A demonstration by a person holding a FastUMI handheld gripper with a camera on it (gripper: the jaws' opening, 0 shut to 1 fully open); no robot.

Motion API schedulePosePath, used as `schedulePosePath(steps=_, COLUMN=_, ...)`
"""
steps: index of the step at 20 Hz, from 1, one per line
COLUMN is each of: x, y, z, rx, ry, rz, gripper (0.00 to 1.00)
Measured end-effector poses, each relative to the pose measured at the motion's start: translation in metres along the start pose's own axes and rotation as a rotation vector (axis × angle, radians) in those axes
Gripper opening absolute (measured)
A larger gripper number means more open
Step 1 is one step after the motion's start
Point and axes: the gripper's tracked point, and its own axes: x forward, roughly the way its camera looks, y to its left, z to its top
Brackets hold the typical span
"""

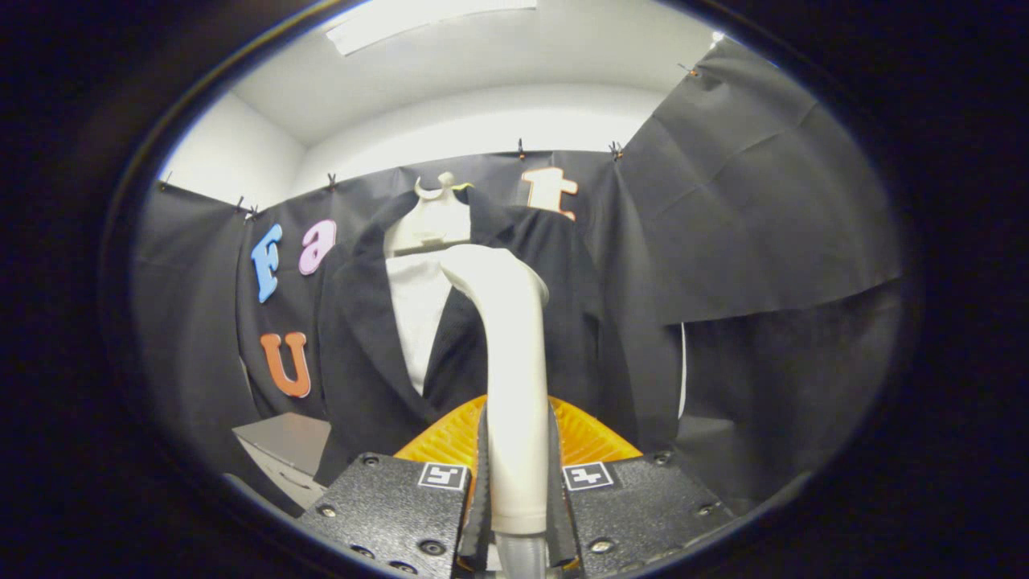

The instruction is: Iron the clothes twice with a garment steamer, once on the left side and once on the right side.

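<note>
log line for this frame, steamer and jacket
gripper: shut on steamer handle | steamer: upright, head near jacket chest | jacket: hanging on hanger

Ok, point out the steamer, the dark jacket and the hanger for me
Garment steamer (514,386): gripper view, on its pale handle, clamped between the two fingers.
Dark jacket (366,354): gripper view, on its lapel, beyond the steamer.
Hanger (432,221): gripper view, on its pale neck piece above the white shirt (418,314).

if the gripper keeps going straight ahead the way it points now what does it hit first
Probably the dark jacket hanging straight ahead. The gripper is shut on the steamer handle, whose head would likely touch the cloth first. Depth is hard to judge.
</note>
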Motion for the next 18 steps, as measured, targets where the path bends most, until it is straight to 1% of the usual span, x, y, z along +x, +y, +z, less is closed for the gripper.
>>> schedulePosePath(steps=4, x=0.021, y=-0.001, z=0.019, rx=-0.040, ry=-0.056, rz=0.032, gripper=0.30)
schedulePosePath(steps=6, x=0.031, y=0.002, z=0.036, rx=0.009, ry=-0.078, rz=0.052, gripper=0.30)
schedulePosePath(steps=7, x=0.037, y=0.001, z=0.044, rx=0.030, ry=-0.090, rz=0.049, gripper=0.30)
schedulePosePath(steps=9, x=0.048, y=-0.009, z=0.063, rx=0.034, ry=-0.135, rz=0.023, gripper=0.30)
schedulePosePath(steps=10, x=0.050, y=-0.008, z=0.069, rx=0.032, ry=-0.159, rz=0.024, gripper=0.30)
schedulePosePath(steps=12, x=0.055, y=-0.006, z=0.069, rx=0.014, ry=-0.164, rz=0.041, gripper=0.30)
schedulePosePath(steps=16, x=0.057, y=-0.011, z=0.051, rx=-0.020, ry=-0.115, rz=0.004, gripper=0.30)
schedulePosePath(steps=18, x=0.048, y=-0.012, z=0.043, rx=-0.029, ry=-0.111, rz=-0.020, gripper=0.30)
